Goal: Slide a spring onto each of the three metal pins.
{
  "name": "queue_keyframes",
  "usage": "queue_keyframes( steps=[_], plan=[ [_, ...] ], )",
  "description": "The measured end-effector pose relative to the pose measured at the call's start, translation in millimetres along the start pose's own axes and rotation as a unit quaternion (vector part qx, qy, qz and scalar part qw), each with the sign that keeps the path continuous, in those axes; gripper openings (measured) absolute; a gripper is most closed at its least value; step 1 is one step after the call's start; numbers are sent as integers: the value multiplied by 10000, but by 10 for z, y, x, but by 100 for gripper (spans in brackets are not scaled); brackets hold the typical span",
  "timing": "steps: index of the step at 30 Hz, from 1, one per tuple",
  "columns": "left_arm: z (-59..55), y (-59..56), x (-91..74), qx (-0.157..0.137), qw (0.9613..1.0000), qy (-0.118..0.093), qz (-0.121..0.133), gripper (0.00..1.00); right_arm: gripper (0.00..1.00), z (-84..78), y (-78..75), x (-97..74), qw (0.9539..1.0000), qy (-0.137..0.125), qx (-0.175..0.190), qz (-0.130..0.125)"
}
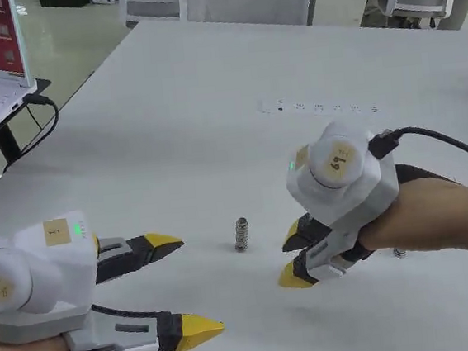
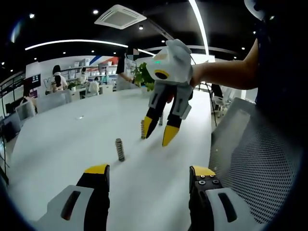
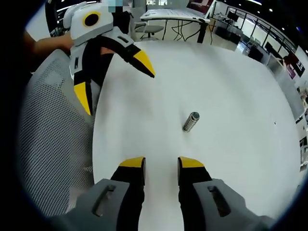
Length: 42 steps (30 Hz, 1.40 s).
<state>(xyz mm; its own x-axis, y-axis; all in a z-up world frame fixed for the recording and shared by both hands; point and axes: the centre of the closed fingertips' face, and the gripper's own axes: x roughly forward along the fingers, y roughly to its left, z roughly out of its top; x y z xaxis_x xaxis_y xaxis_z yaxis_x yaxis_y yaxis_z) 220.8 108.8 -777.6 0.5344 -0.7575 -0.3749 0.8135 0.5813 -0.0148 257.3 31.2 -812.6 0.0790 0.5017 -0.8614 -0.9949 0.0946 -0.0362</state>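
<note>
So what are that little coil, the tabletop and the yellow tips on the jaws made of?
The coil looks like bare steel wire: grey, slightly shiny turns. The tabletop seems to be matte white laminate, smooth with soft reflections, though I can't be sure. The yellow tips look like plastic or rubber, opaque and dull.

Bright, even light from overhead fills the head view. The white table (image 1: 209,87) carries a soft sheen, and shadows on it are faint and soft-edged, no more than a pale smudge beside the spring (image 1: 241,234). In the left gripper view the ceiling (image 2: 57,24) reads dark, while the strip lights (image 2: 198,24) and small downlights (image 2: 95,11) burn out to pure white. In the right gripper view the table is close to overexposed. Both gripper views bow straight lines strongly toward their edges.
</note>
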Motion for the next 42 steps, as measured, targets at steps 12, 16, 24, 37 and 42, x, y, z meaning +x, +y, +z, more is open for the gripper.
queue_keyframes(
  steps=[12,16,24,37,42],
  plan=[
    [19,-63,37,-35,10000,63,-37,63,26,-254,105,-221,9963,-496,628,-303],
    [32,-89,43,-48,9999,74,-55,64,26,-309,143,-290,9939,-656,802,-382],
    [31,-149,81,-80,9999,109,-105,64,26,-534,180,-451,9864,-892,1253,-587],
    [59,-145,108,-105,9999,58,-116,64,28,-978,60,-828,9665,-1191,1968,-1136],
    [70,-131,117,-139,9998,28,-110,64,29,-1125,17,-926,9572,-1395,2195,-1266]
  ],
)
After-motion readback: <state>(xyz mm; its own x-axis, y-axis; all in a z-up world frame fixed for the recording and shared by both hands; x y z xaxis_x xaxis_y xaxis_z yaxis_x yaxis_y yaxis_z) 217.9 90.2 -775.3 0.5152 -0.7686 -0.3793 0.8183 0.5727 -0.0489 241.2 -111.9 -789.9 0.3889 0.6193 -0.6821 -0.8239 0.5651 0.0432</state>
